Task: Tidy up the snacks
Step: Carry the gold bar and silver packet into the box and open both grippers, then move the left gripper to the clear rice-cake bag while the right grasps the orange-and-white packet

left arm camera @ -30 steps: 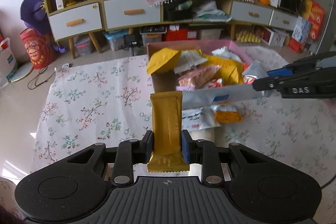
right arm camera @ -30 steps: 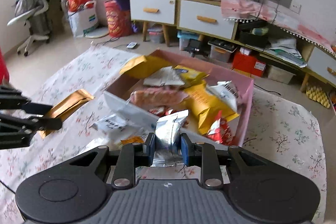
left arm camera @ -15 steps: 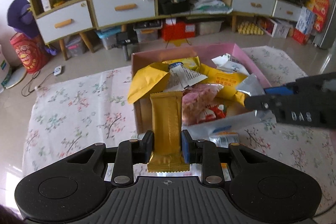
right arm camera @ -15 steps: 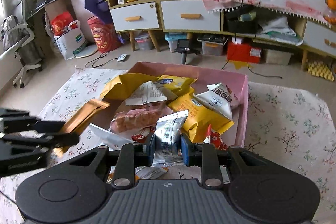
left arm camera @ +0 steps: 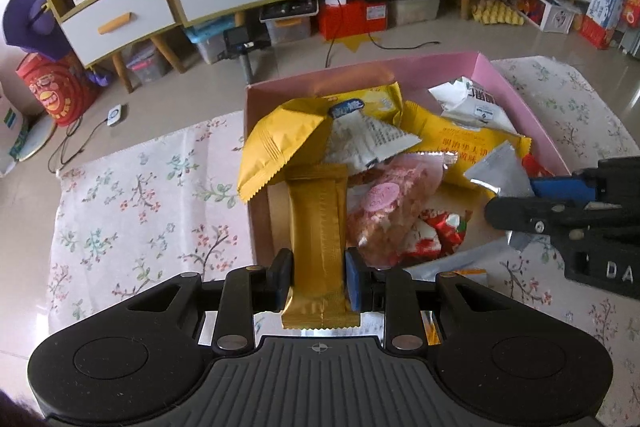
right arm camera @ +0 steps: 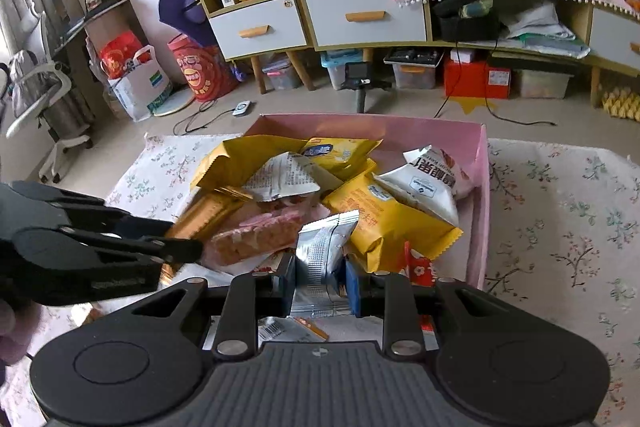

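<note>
Two packets arriving over a nearly full pink box [left arm camera: 524,107]

The left gripper [left arm camera: 318,277] is clamping a gold bar [left arm camera: 318,227], the right gripper [right arm camera: 320,281] a silver packet [right arm camera: 326,243] — both hanging above the near wall; a few packets are lying outside, and little bare room is showing in the box.

A long gold foil snack bar [left arm camera: 318,223] and a crinkled silver foil packet [right arm camera: 326,247] show against a pale pink cardboard box [left arm camera: 520,95]; the white cloth [left arm camera: 140,203] bears small floral sprigs.
</note>
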Available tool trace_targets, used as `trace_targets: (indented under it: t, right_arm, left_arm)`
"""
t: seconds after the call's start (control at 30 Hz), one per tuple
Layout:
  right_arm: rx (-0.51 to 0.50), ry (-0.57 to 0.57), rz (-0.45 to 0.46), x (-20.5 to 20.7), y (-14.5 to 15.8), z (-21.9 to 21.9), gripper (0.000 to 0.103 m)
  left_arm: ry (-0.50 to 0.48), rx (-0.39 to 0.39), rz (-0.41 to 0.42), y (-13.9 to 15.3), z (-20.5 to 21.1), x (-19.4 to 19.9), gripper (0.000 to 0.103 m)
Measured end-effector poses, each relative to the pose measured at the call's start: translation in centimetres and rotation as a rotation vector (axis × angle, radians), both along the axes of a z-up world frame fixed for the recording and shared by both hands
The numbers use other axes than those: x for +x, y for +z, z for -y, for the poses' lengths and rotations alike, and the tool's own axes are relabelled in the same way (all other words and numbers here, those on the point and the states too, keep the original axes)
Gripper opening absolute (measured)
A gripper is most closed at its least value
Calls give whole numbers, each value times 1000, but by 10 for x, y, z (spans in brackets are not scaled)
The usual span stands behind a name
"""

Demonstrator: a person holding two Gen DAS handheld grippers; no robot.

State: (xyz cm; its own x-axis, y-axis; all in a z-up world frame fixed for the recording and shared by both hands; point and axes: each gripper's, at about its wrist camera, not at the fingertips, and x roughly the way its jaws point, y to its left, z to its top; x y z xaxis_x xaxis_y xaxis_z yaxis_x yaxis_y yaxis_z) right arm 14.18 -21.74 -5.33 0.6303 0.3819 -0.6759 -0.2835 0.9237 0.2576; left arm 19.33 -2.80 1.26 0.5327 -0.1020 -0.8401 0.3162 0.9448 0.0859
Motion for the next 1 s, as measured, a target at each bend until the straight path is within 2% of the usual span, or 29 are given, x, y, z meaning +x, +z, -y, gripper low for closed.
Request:
trace_targets:
  t: [0.3, 0.53, 0.6, 0.67, 0.77, 1.0]
  right_arm:
    - [26, -13, -10, 1, -4, 0, 1]
    - [36, -22, -2, -1, 0, 0, 9]
    - [36, -23, 1, -2, 2, 0, 17]
    - [28, -21, 9, -3, 5, -1, 24]
    - [11, -15, 23, -7, 9, -2, 38]
    - [-41, 4, 55, -23, 16, -6, 60]
  left_arm:
    - [-9, -42, 13, -7, 2, 9, 26]
    - [-17, -96, 33, -9, -9, 0, 35]
    - [-21, -103, 44, -8, -12, -3, 45]
    - [-22, -107, 60, -5, -13, -9, 61]
    - [-26, -121, 74, 0, -17, -18, 76]
    - [-26, -141, 89, 11, -27, -50, 88]
